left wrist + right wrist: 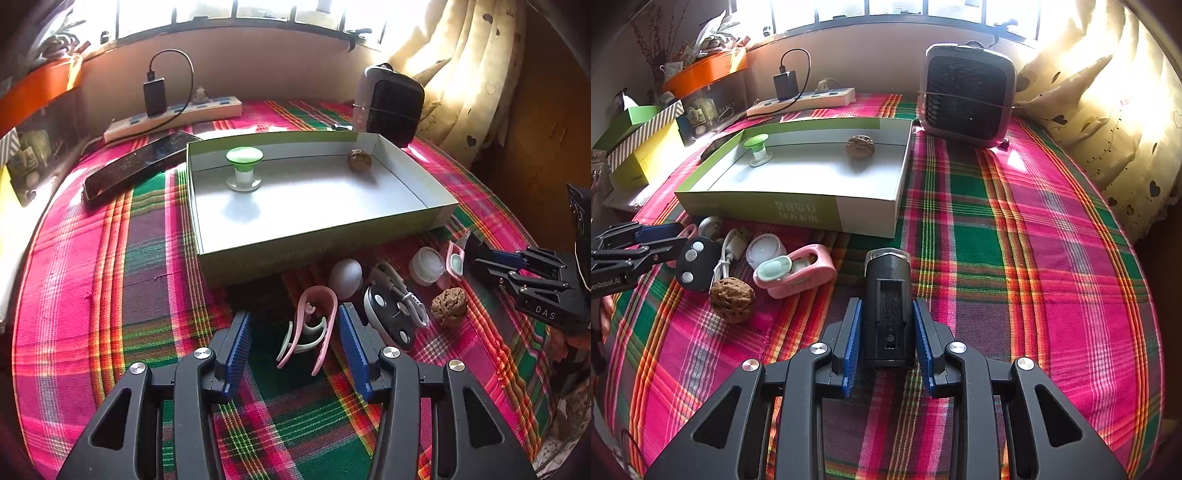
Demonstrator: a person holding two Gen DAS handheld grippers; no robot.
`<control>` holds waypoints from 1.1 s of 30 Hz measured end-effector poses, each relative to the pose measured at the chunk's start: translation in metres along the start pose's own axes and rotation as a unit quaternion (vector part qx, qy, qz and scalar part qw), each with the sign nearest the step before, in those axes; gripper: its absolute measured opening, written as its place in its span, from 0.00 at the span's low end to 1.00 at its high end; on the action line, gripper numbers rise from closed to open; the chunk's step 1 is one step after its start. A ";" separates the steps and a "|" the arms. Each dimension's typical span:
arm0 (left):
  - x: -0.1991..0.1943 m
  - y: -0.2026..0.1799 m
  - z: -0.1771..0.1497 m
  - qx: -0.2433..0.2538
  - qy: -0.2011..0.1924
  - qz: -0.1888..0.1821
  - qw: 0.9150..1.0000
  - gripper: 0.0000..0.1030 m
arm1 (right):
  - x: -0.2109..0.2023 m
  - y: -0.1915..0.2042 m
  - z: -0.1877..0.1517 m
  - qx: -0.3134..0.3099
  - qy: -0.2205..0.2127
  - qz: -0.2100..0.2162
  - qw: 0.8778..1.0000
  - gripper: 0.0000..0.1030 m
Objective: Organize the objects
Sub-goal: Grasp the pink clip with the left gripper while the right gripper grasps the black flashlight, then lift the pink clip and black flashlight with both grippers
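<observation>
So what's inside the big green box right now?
Inside the green box sit a green spool and one walnut. The near wall hides a strip of floor, so something small could be there.

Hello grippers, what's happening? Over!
Left gripper open around pink clip. Right gripper shut on black light. Box path clear.
</observation>
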State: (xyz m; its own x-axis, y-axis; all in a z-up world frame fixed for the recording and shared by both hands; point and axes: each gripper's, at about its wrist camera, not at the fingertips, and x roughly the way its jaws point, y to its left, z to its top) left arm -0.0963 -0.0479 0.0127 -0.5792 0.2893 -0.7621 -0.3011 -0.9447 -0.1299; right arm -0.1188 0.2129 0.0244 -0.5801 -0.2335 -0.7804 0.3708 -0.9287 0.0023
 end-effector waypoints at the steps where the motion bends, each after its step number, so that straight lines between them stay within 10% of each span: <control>1: 0.001 0.000 0.000 0.001 0.000 0.001 1.000 0.45 | 0.000 0.000 0.000 0.000 0.000 0.000 1.000 0.28; 20: 0.005 -0.008 0.003 0.018 -0.003 0.026 0.999 0.44 | 0.000 0.001 0.001 -0.001 0.000 0.001 1.000 0.28; 33: 0.004 -0.005 0.001 0.011 -0.006 0.039 0.999 0.25 | 0.000 0.001 0.001 -0.001 0.000 0.001 1.000 0.28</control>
State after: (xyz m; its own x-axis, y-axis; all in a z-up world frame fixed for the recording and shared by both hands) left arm -0.0981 -0.0422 0.0113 -0.6099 0.2175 -0.7621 -0.2719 -0.9606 -0.0566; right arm -0.1194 0.2118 0.0249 -0.5790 -0.2358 -0.7805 0.3737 -0.9276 0.0030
